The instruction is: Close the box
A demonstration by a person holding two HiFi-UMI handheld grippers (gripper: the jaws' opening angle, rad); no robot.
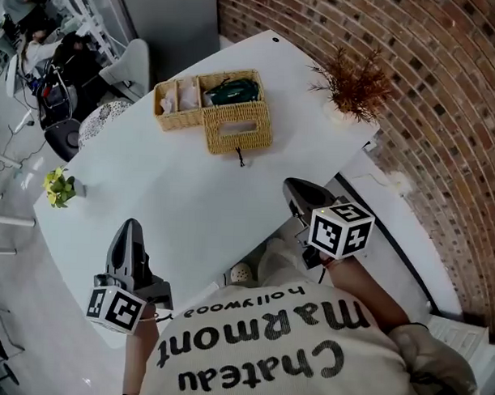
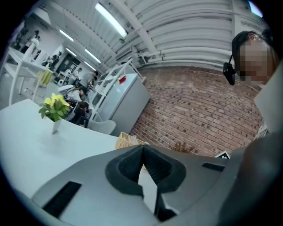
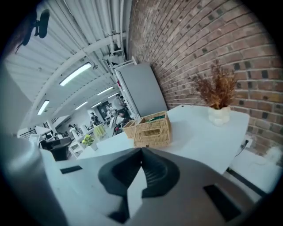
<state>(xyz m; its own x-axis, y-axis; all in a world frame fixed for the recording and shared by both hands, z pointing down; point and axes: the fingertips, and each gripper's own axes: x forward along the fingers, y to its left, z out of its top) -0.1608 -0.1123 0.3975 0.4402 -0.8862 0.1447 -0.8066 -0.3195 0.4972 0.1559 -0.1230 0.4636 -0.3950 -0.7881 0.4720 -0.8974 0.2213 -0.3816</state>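
Standing toward the far edge of the white table (image 1: 190, 203), the wicker box (image 1: 186, 101) is seen open on top. Its woven lid (image 1: 238, 129), which has a small window in it, is folded down over the side nearest the person. A dark green item (image 1: 232, 92) is held in the box's right compartment, and pale items are seen in the left ones.

The left gripper (image 1: 131, 224) is held over the near left edge of the table. Its jaws are closed together at the tips, with nothing between them. The right gripper (image 1: 290, 184) is held over the near right edge, jaws likewise brought together and empty. Both grippers are well apart from the box and are pointed roughly toward it.

A dried plant in a white pot (image 1: 354, 89) is set at the far right corner, beside the brick wall (image 1: 429, 110). A small vase of yellow flowers (image 1: 60, 186) is placed at the left edge.
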